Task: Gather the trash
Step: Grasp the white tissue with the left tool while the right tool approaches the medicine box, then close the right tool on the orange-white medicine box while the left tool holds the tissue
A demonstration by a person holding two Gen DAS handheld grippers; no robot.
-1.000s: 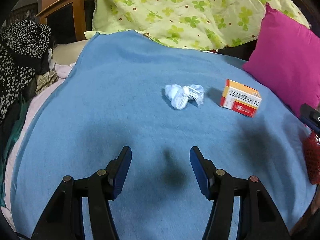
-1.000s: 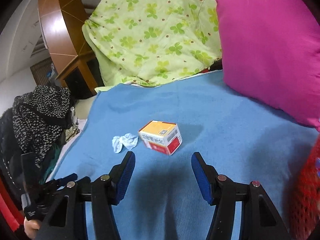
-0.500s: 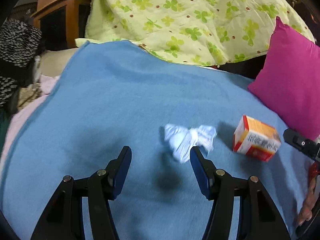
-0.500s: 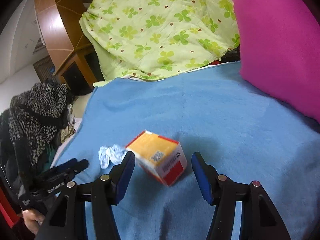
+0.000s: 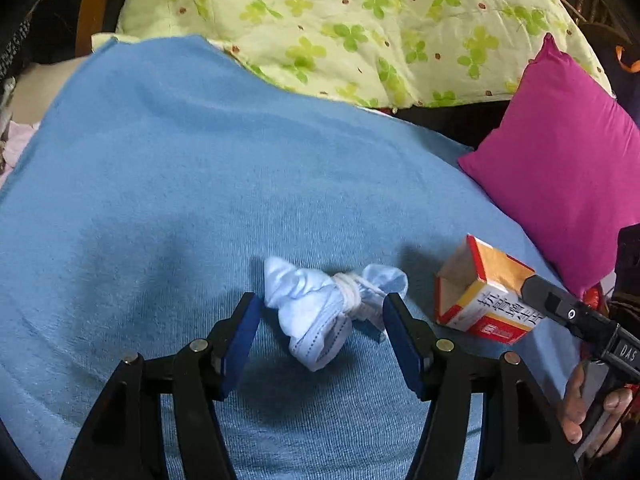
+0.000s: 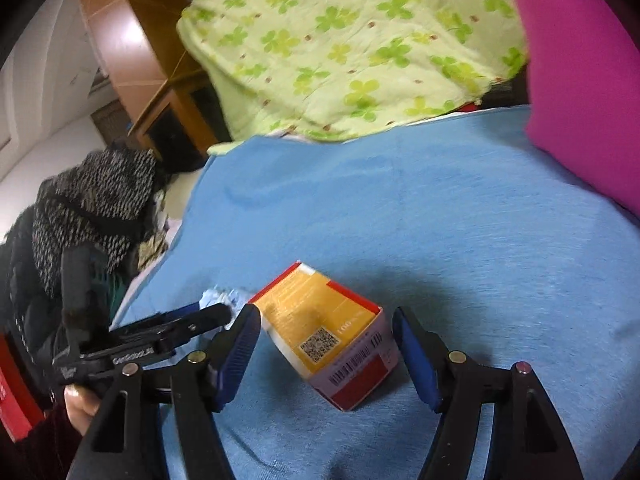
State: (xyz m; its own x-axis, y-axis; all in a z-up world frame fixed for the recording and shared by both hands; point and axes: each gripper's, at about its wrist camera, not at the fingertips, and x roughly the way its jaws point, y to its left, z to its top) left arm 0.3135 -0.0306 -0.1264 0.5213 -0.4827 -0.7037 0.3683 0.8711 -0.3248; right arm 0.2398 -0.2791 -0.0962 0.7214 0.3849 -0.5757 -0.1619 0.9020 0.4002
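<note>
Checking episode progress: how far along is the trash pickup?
Nothing is collected yet. The left gripper brackets the knotted face mask, the right gripper brackets the medicine box; both sets of jaws are opening, neither pressing. Both items lie on the blue blanket. Left: grasp, lift, bin.

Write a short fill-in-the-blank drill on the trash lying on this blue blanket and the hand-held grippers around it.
1. The crumpled face mask lies between the fingers of the ____ hand-held gripper.
2. The orange and red carton sits between the open fingers of the ____ hand-held gripper.
3. Both pieces of trash rest on a ____ blanket.
4. Past the carton, at the blanket's edge, lies a ____ cushion.

Missing words: left; right; blue; magenta
</note>
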